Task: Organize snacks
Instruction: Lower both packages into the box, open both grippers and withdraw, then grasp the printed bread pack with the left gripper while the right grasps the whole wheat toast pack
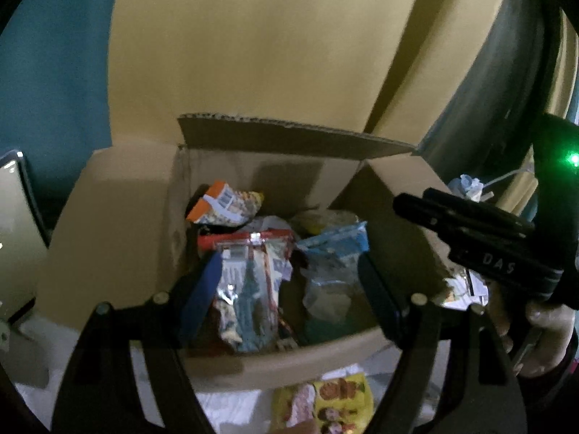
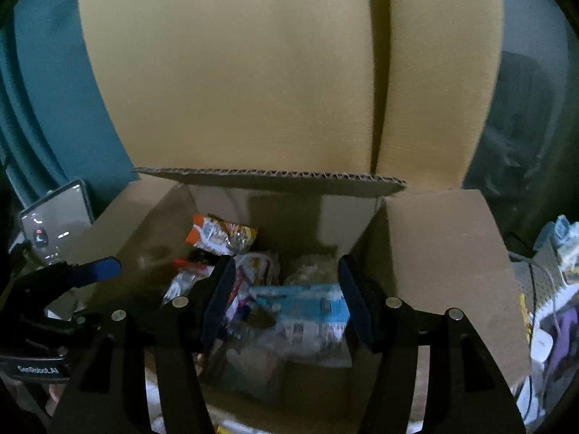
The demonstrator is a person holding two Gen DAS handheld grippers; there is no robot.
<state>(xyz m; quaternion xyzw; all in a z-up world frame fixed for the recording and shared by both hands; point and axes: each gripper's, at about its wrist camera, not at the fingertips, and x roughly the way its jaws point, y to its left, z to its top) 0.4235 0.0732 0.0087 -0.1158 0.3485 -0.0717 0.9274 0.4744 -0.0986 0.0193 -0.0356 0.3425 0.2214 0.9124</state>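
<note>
An open cardboard box (image 1: 108,224) (image 2: 441,253) holds several snack packets: an orange-topped one (image 1: 226,204) (image 2: 220,235) at the back left, a silver and red one (image 1: 253,282) in the middle, a light blue one (image 1: 333,253) (image 2: 307,311) at the right. My left gripper (image 1: 286,289) is open above the box with nothing between its fingers. My right gripper (image 2: 286,296) is open over the box, above the blue packet; it shows from the side in the left wrist view (image 1: 470,231). A yellow snack packet (image 1: 333,405) lies on the white surface in front of the box.
Tall cardboard panels (image 1: 253,54) stand behind the box against a teal wall (image 1: 47,72). A phone (image 2: 58,224) leans at the left. Cables and clutter (image 2: 550,289) lie at the right. The left gripper's side shows at the left of the right wrist view (image 2: 72,278).
</note>
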